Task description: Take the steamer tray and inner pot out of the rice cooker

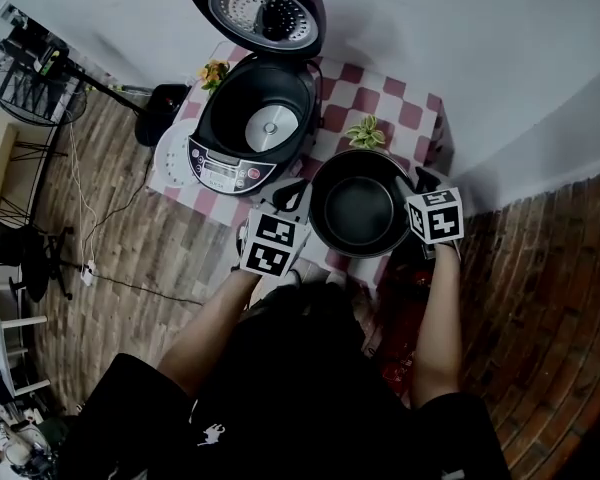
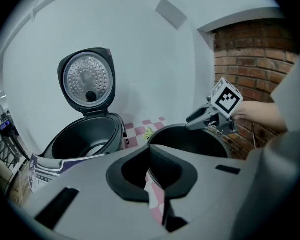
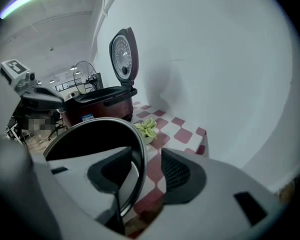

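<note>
The black, round metal inner pot (image 1: 358, 208) is out of the cooker and sits over the near right part of the tabletop (image 1: 380, 93), which is covered in a red-and-white checked cloth. The views do not show whether the pot rests on the cloth or hangs just above it. It stands upright and empty, its mouth facing up. The left hand-held gripper (image 2: 150, 159) has its dark pads pressed together on the pot's left rim, pinching the thin wall. The right hand-held gripper (image 3: 147, 169) is at the opposite rim with its jaws spread. The rim runs between them, close to the pad inside the pot and apart from the outer pad. Just beyond the pot stands a small green leafy plant (image 1: 366, 131). Further back on the left is the maroon rice cooker (image 1: 220, 168), with its lid (image 1: 263, 10) swung fully up and its cavity bare down to the silver heating plate (image 1: 271, 128). A white round steamer tray (image 1: 168, 158) lies flat on the tabletop against the cooker's left side, partly hidden by it. Small yellow flowers (image 1: 213, 71) show at the far left corner, near the lid hinge. Around the tabletop is a brick-patterned floor (image 1: 130, 218).
</note>
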The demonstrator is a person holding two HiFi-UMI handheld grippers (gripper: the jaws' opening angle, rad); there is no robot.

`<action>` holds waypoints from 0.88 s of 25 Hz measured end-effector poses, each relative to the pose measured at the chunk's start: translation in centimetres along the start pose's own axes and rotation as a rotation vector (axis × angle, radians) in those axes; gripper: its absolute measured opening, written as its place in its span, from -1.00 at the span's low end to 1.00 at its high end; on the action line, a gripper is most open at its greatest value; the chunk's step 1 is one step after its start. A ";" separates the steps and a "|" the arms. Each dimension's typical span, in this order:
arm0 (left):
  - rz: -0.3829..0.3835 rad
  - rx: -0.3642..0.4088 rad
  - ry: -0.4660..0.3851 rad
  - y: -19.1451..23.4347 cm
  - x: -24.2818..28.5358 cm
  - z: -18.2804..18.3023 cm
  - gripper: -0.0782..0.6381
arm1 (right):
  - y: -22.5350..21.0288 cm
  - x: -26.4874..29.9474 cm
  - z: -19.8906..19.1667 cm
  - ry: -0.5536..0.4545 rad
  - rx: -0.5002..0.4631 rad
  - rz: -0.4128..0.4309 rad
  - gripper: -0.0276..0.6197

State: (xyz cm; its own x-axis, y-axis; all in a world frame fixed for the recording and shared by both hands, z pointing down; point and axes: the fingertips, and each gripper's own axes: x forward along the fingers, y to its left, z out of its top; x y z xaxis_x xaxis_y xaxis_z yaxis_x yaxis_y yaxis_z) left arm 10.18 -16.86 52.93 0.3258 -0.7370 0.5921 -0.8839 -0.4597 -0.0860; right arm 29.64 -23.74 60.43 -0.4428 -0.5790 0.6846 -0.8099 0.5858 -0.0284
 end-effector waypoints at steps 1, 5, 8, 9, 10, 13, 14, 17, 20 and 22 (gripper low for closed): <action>-0.006 -0.011 -0.006 0.0 -0.3 0.1 -0.77 | 0.1 -0.5 0.5 -0.018 0.004 0.003 -0.38; -0.027 -0.028 -0.027 0.5 -1.6 0.4 -0.77 | 0.6 -3.3 2.4 -0.107 0.049 -0.005 -0.37; -0.025 -0.031 -0.070 1.4 -2.6 0.8 -0.77 | 1.5 -5.4 3.8 -0.170 0.068 -0.022 -0.37; -0.023 -0.031 -0.085 1.7 -3.0 0.9 -0.77 | 1.9 -6.0 4.2 -0.189 0.076 -0.027 -0.37; -0.022 -0.030 -0.099 2.1 -3.4 0.9 -0.77 | 2.3 -6.6 4.6 -0.209 0.089 -0.031 -0.37; -0.020 -0.018 -0.138 3.2 -5.0 0.5 -0.77 | 4.0 -8.2 5.6 -0.275 0.140 -0.040 -0.39; -0.020 -0.016 -0.149 3.7 -5.6 0.3 -0.77 | 4.7 -8.7 5.9 -0.296 0.156 -0.045 -0.46; -0.024 -0.017 -0.176 5.2 -7.5 -0.2 -0.77 | 7.3 -10.0 6.7 -0.347 0.193 -0.054 -0.65; -0.026 -0.022 -0.207 6.8 -9.2 -0.7 -0.77 | 10.6 -11.0 7.4 -0.395 0.195 -0.044 -0.91; -0.027 -0.036 -0.226 7.9 -10.4 -1.1 -0.77 | 12.8 -11.5 7.5 -0.410 0.186 -0.036 -0.91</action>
State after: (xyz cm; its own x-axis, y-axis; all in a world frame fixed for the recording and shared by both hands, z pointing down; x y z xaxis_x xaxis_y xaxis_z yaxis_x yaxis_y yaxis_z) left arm -0.53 -12.25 46.99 0.4130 -0.8187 0.3989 -0.8838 -0.4661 -0.0415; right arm 21.43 -13.84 46.72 -0.4982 -0.7960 0.3437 -0.8665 0.4709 -0.1654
